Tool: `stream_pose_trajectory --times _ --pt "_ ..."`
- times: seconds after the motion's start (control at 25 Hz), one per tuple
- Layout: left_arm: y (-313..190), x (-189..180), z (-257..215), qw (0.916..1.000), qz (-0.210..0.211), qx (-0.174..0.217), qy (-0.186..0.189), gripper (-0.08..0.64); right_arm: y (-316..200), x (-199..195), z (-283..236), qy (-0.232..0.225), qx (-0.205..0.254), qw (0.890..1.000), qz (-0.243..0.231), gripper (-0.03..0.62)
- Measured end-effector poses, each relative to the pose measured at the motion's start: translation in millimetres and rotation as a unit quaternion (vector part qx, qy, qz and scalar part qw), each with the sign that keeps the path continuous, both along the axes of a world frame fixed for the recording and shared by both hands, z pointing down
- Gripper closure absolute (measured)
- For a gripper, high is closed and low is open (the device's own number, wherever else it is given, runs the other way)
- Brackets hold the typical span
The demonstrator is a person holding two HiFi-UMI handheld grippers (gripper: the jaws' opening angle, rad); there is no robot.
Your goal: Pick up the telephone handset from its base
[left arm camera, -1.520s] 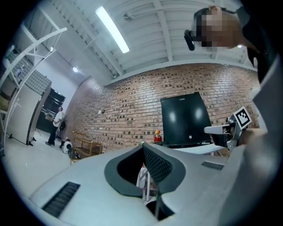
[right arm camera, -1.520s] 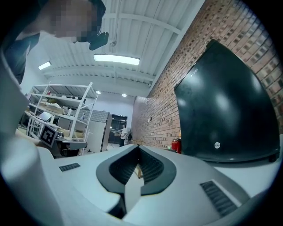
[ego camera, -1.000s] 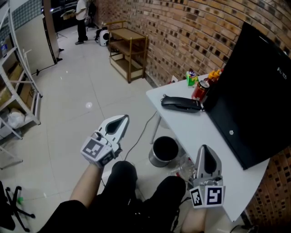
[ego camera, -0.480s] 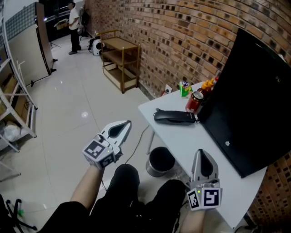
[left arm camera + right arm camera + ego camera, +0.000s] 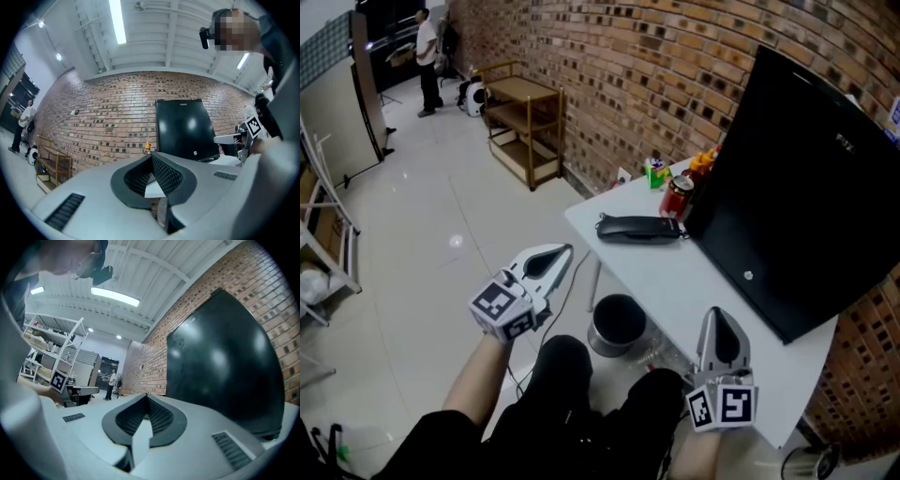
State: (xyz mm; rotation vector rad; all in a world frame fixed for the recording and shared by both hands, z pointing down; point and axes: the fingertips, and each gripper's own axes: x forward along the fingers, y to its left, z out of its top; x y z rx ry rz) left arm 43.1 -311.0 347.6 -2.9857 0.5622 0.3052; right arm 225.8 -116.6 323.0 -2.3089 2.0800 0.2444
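The black telephone handset (image 5: 639, 228) lies flat on its low black base (image 5: 623, 234), and at this size the two read as one dark bar. Its long axis runs left to right across the head view, about parallel to the brick wall (image 5: 609, 66) behind it. One end points at the table's far left corner and the other at the red drinks can (image 5: 678, 195). It sits at the far end of the white rectangular table (image 5: 694, 291), just in front of the large black flat screen (image 5: 797, 178) that leans back at the table's right side.

The white left gripper (image 5: 555, 255) has its jaws fully together, the ribbed black pads meeting at the tip with nothing between them, as the left gripper view shows (image 5: 151, 155). It hangs over the pale floor off the table's left edge, angled up and right toward the table. The white right gripper (image 5: 719, 317) is likewise closed and empty, its pads touching at the tip (image 5: 146, 395). It is over the table's near end and points along the tabletop beside the screen.

The handset is well apart from both grippers, beyond their tips and between the lines they point along. Neither touches it. A round metal bin (image 5: 616, 323) stands on the floor under the table's left edge.
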Motion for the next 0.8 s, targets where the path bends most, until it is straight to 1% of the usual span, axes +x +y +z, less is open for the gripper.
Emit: stream_pose_trajectory --times 0.2,0.4,0.6,0.72,0.8 --pt "17.5 13.6 -9.2 0.9995 0.028 0.01 -0.007 0.56 10.1 0.2 -0.1 -0.004 0.0 1.0 0.006 0.582" --pt "24.3 29.0 -9.2 0.9987 0.049 0.01 -0.015 0.56 10.6 3.1 -3.9 -0.002 0.004 1.0 0.004 0.582" --pt "8.6 39.1 -16.5 0.9976 0.059 0.024 -0.028 0.56 11.8 9.7 -4.4 0.0 0.001 1.0 0.005 0.581" --pt "-2.5 50.1 -23.7 0.9961 0.078 0.03 -0.028 0.56 11.5 15.7 -1.0 -0.001 -0.005 1.0 0.007 0.582" --pt "-8.2 59.0 -27.9 0.9946 0.091 0.031 -0.038 0.56 11.5 18.2 2.1 -0.002 -0.01 1.0 0.008 0.582"
